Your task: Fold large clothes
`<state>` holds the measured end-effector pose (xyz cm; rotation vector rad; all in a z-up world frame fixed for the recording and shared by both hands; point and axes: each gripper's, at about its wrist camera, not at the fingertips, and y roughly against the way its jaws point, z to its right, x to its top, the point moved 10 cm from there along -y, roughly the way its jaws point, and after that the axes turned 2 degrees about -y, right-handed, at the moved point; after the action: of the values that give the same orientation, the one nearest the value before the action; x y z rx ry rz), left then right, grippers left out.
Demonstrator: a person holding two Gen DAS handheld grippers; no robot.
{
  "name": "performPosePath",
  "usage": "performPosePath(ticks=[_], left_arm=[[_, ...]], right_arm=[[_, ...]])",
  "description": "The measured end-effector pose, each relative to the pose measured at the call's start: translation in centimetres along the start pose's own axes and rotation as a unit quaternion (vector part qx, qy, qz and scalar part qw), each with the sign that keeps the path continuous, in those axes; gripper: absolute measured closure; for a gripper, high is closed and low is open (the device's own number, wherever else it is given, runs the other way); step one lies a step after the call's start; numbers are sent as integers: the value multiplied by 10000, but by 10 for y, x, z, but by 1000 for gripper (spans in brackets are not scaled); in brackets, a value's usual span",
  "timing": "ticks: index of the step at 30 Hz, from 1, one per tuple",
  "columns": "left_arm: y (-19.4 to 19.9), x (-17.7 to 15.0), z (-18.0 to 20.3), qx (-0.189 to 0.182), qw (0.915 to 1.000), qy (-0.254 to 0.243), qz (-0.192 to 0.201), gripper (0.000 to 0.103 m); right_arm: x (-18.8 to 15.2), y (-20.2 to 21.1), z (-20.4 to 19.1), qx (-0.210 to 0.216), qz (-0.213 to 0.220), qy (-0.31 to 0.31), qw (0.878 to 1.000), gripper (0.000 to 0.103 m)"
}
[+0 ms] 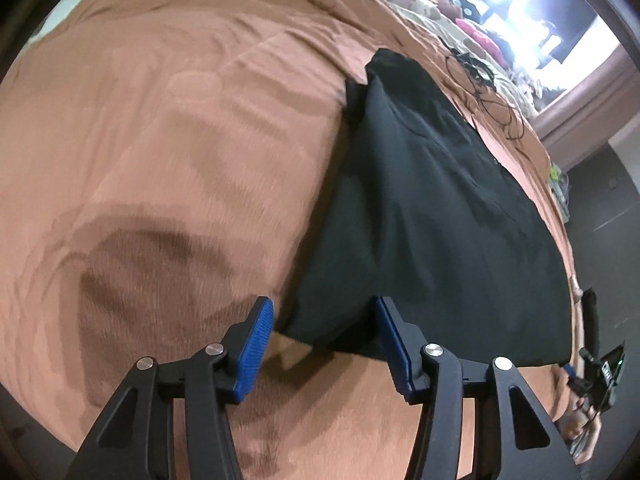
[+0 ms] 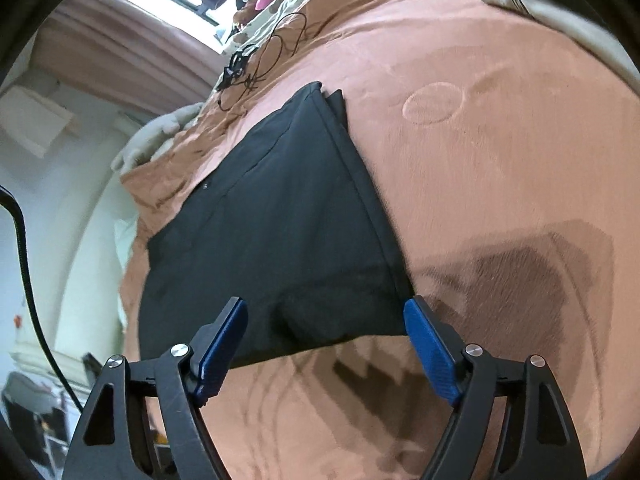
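Observation:
A black garment (image 1: 432, 208), folded into a long strip, lies flat on a brown plush blanket (image 1: 180, 140). In the left wrist view my left gripper (image 1: 324, 322) hovers over the garment's near left corner, its blue pads (image 1: 260, 336) apart and the cloth edge between them, not pinched. In the right wrist view the same garment (image 2: 280, 216) runs away from me, and my right gripper (image 2: 326, 314) straddles its near right corner with the jaws wide and the pads (image 2: 428, 344) clear of the cloth. Part of the right gripper's body (image 1: 600, 364) shows at the left view's right edge.
Tangled black cables (image 2: 272, 48) lie on the blanket beyond the garment's far end. Piled clothes and soft items (image 1: 472, 28) sit by the bright window. The bed edge drops off left of the garment (image 2: 132, 208) in the right wrist view. A pale pillow (image 2: 560, 12) lies far right.

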<state>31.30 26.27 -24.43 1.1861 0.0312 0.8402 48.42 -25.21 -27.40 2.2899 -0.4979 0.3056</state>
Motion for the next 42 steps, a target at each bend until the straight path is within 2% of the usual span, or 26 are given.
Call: performPosePath(ticks=[4, 6, 11, 13, 14, 16, 17, 18, 19, 21, 24, 27, 32, 36, 38, 40, 41, 42], left_arm=[[-1, -9, -1, -233, 9995, 204, -56, 48], [-2, -10, -1, -279, 9993, 262, -51, 48], [-6, -5, 0, -426, 9981, 446, -38, 48], [-9, -2, 1, -407, 9981, 462, -27, 49], [-10, -2, 2, -384, 9982, 452, -17, 50], [-11, -1, 4, -345, 9985, 430, 9, 60], [-12, 0, 5, -384, 9982, 459, 5, 64], [-13, -1, 7, -474, 9976, 512, -20, 73], [-15, 0, 8, -530, 9970, 556, -39, 76], [-14, 0, 9, -469, 9974, 552, 9, 80], [-7, 1, 14, -472, 9975, 514, 123, 86], [2, 4, 17, -535, 9971, 501, 226, 88], [13, 8, 25, -712, 9959, 469, 300, 88], [17, 10, 28, -796, 9952, 436, 354, 88], [17, 11, 26, -860, 9943, 474, 420, 88], [15, 10, 24, -853, 9941, 497, 458, 90], [13, 9, 22, -807, 9944, 497, 474, 90], [12, 7, 21, -762, 9947, 488, 492, 91]], right_arm=[[-7, -5, -6, 368, -74, -200, 9991, 22], [-7, -9, -4, 417, -87, -301, 9986, 22], [1, -22, 5, 745, -42, -871, 9934, 22], [6, -27, 9, 834, -4, -1069, 9908, 25], [8, -28, 11, 822, 27, -1148, 9900, 29], [12, -30, 16, 756, 79, -1269, 9890, 39], [14, -30, 19, 716, 112, -1311, 9887, 50], [14, -29, 21, 715, 128, -1337, 9884, 62], [15, -28, 22, 789, 169, -1354, 9875, 67], [18, -21, 22, 805, 317, -1290, 9879, 84], [18, -6, 16, 726, 523, -1114, 9897, 92], [16, 9, 8, 621, 662, -907, 9917, 96], [5, 39, 14, 436, 809, -804, 9925, 97], [4, 63, 27, -133, 1009, -557, 9932, 98], [6, 69, 26, 128, 955, -553, 9938, 97], [6, 70, 24, 52, 880, -432, 9952, 97], [6, 67, 21, -32, 801, -324, 9963, 93], [4, 62, 18, -86, 711, -261, 9971, 76]])
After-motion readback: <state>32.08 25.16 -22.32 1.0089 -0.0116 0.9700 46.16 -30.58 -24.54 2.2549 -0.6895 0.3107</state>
